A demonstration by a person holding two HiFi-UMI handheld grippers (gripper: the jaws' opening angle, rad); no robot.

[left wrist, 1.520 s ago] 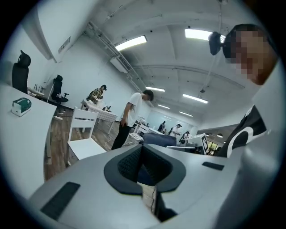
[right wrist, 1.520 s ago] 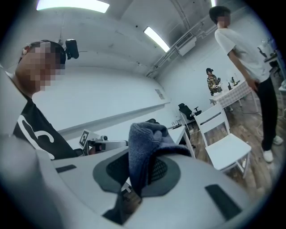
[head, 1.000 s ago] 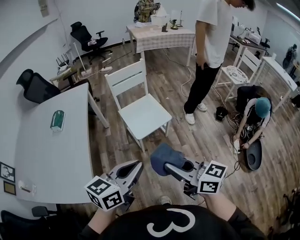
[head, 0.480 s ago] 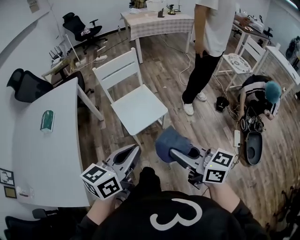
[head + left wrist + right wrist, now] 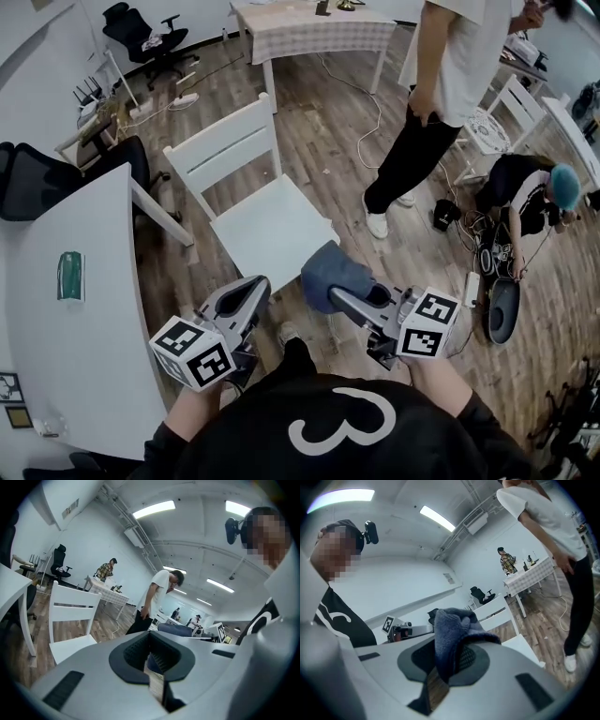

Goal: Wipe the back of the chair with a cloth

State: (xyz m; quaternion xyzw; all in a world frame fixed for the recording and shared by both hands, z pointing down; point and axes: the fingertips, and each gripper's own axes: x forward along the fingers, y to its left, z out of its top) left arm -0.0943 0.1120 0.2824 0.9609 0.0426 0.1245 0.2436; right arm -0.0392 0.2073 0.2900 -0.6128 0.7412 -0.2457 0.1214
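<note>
The room has a wood-plank floor (image 5: 319, 131). A white desk (image 5: 84, 375) is at my left and a checked table (image 5: 319, 28) stands at the far end. A person (image 5: 441, 84) stands beyond the white chair (image 5: 267, 225). My right gripper (image 5: 347, 298) has its fingers (image 5: 477, 660) clamped on the blue cloth (image 5: 334, 270), which bunches up over their tips. Looking down, I see the cloth at the near corner of the chair's seat, well apart from the chair's back (image 5: 223, 150) on the far side. My left gripper (image 5: 246, 300) is beside it, its fingers (image 5: 129, 654) drawn together on nothing.
</note>
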